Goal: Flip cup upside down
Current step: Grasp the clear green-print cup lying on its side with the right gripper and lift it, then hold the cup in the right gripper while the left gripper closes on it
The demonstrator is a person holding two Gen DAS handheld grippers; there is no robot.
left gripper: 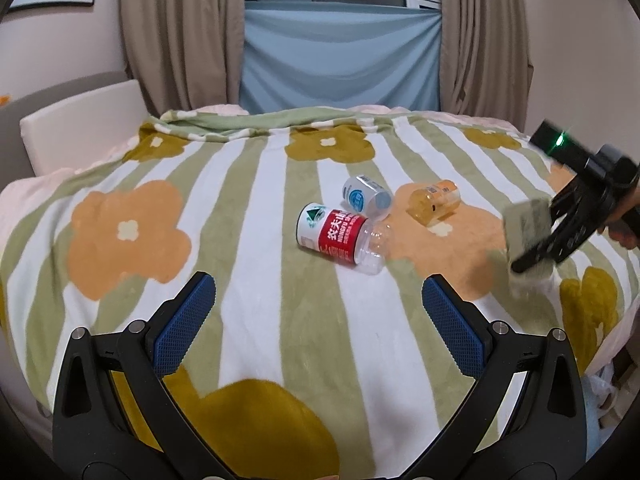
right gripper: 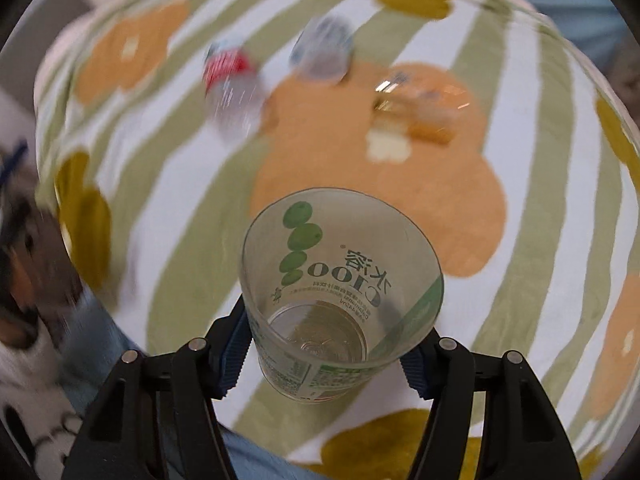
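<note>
A clear plastic cup (right gripper: 340, 280) with green print hangs above the blanket, and my right gripper (right gripper: 326, 356) is shut on its lower part near the base. Its open mouth faces away from the camera, so I look down at the bottom from inside. In the left wrist view the same cup (left gripper: 524, 226) is a blur at the right edge, held by the right gripper (left gripper: 532, 244) over the bed. My left gripper (left gripper: 319, 284) stands open over the near part of the blanket, nothing between its blue pads (left gripper: 184, 324).
Three cut-bottle cups lie on their sides mid-bed: red-labelled (left gripper: 340, 238), blue-labelled (left gripper: 366, 199), orange (left gripper: 434, 202). The striped flower blanket (left gripper: 260, 184) covers the bed. A white cushion (left gripper: 80, 124) sits at the left; curtains (left gripper: 180, 32) hang behind.
</note>
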